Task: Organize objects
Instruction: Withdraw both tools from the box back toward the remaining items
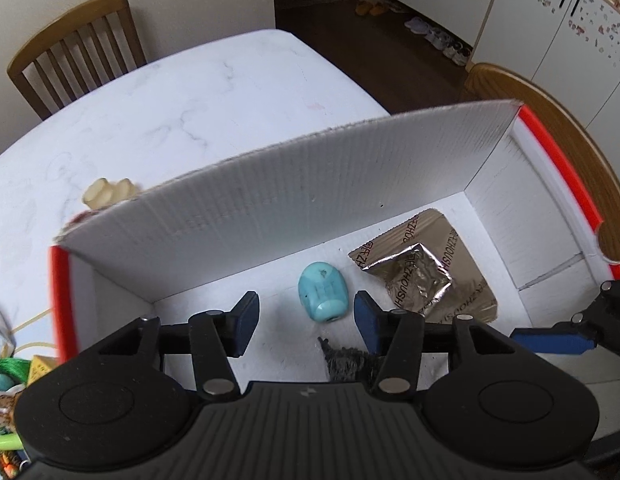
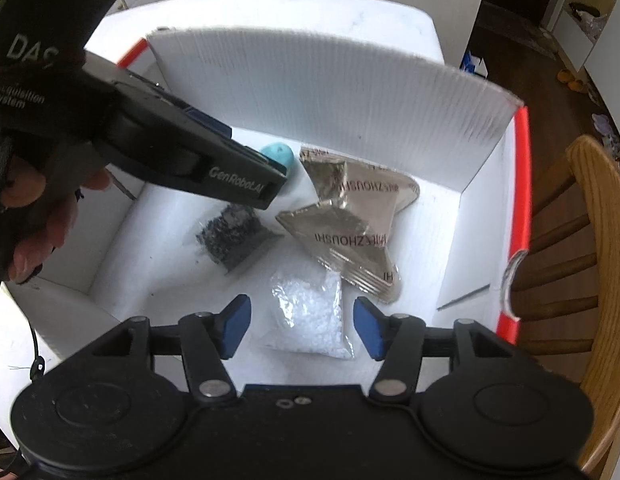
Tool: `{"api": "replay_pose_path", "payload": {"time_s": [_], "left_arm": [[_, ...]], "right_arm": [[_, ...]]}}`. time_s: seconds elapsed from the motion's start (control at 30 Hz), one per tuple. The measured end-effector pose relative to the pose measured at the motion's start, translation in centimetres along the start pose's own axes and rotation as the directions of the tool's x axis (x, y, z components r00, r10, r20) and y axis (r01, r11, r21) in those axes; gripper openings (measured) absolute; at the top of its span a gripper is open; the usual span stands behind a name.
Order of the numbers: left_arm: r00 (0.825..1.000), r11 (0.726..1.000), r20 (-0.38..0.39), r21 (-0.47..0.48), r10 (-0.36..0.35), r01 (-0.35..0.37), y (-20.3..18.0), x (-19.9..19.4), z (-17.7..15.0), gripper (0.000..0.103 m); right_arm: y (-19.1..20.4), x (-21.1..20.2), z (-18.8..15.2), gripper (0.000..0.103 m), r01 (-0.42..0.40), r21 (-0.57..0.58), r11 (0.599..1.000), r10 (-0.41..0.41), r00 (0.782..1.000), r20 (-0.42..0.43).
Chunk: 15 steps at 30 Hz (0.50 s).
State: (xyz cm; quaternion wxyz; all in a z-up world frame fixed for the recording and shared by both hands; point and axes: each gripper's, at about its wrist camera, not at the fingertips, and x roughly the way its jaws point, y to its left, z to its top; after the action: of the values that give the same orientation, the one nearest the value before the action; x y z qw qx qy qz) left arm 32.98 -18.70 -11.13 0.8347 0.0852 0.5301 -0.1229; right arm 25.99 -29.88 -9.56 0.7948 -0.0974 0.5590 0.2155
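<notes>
Left tongs: the left gripper (image 1: 306, 316) hangs inside the box with its blue-padded jaws spread and nothing between them.
Right tongs: the right gripper (image 2: 302, 328) is likewise spread and empty, held over the near part of the box.
Just ahead of the left: a small turquoise plastic oval toy (image 1: 323, 297) lies on the box floor between and just beyond the left jaws, not touched.
Below the right: a clear bag of white beads (image 2: 310, 316) lies between the right jaws, on the floor.
Further in: a small bag of black beads (image 2: 230, 236) and crumpled silver foil sachets (image 2: 346, 224) lie mid-box.
Container: white corrugated cardboard box with red edges (image 1: 294, 184), flap upright.
Done: judging by this, several items are already boxed.
Left: a pale yellow rubbery piece (image 1: 108, 192) on the white marble table (image 1: 182, 100), and colourful small clutter (image 1: 14, 380) beside the box.
</notes>
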Motion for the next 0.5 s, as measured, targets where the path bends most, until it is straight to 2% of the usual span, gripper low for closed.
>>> {"api": "replay_pose_path", "payload": {"time_s": [0.5], "left_arm": [[0.986, 0.998, 0.161, -0.041, -0.030, 0.037, 2.4, -8.3, -2.8, 0.051]], "right_arm": [[0.2, -5.0, -0.4, 0.059, -0.003, 0.060, 0.998, -0.005, 0.991, 0.135]]}}
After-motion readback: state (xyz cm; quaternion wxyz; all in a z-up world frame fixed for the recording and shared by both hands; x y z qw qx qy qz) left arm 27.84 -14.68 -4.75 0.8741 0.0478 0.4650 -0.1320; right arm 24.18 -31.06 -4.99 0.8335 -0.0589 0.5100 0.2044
